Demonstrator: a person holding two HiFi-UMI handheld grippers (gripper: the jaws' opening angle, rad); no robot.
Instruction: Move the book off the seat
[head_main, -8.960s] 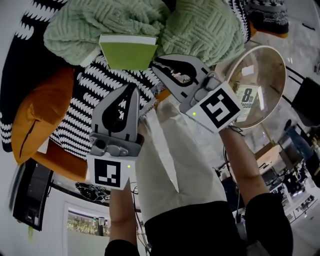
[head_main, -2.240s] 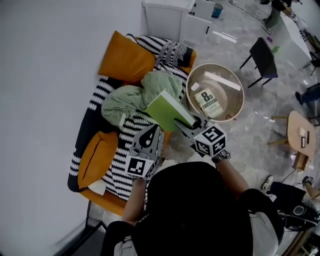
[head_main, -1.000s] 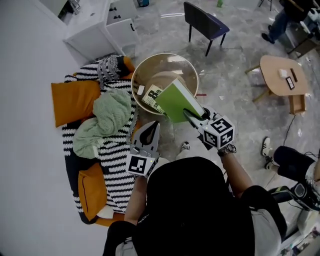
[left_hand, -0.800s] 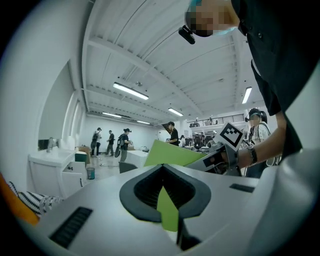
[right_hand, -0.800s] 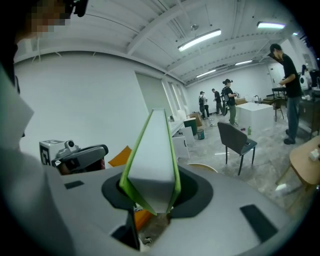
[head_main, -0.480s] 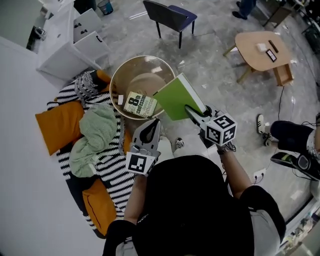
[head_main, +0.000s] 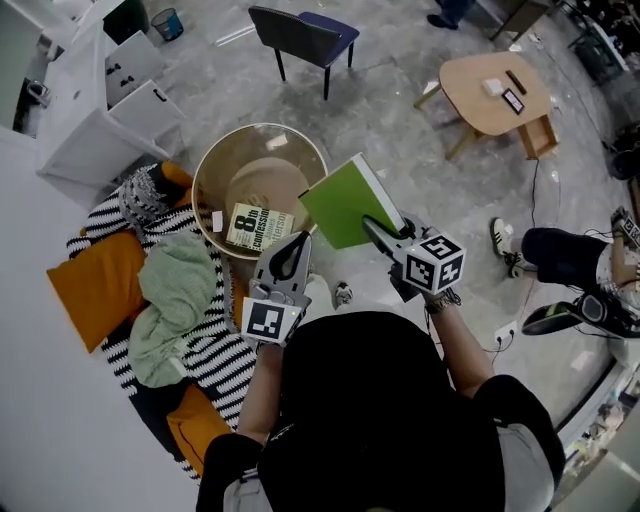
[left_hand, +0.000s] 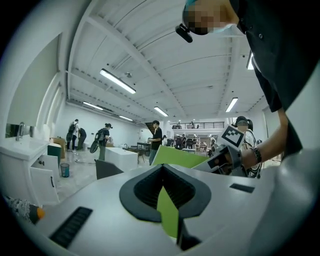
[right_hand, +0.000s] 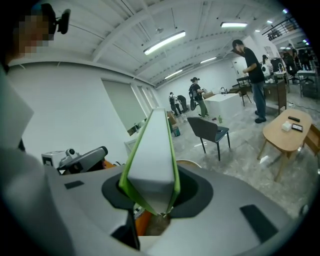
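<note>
The green book (head_main: 343, 203) hangs in the air, tilted, just right of the round tan basket (head_main: 212, 165) and over the grey floor. My right gripper (head_main: 374, 228) is shut on its lower edge; in the right gripper view the book (right_hand: 152, 150) stands up between the jaws. My left gripper (head_main: 296, 243) hovers at the basket's near rim with its jaws together and nothing in them; through its slit I see the green cover (left_hand: 168, 214). The seat, an orange sofa under a striped throw (head_main: 205, 350), lies at the lower left, away from the book.
A second book (head_main: 255, 227) lies inside the basket. A green blanket (head_main: 165, 305) and an orange cushion (head_main: 93, 287) sit on the sofa. A white cabinet (head_main: 100, 100), a dark chair (head_main: 303, 30), a low wooden table (head_main: 493, 90) and a seated person's legs (head_main: 560, 262) ring the floor.
The view has swung so the sofa slid to the lower left. The book, still gripped by my right gripper, has stayed beside the basket's right rim; the left gripper kept its place.
</note>
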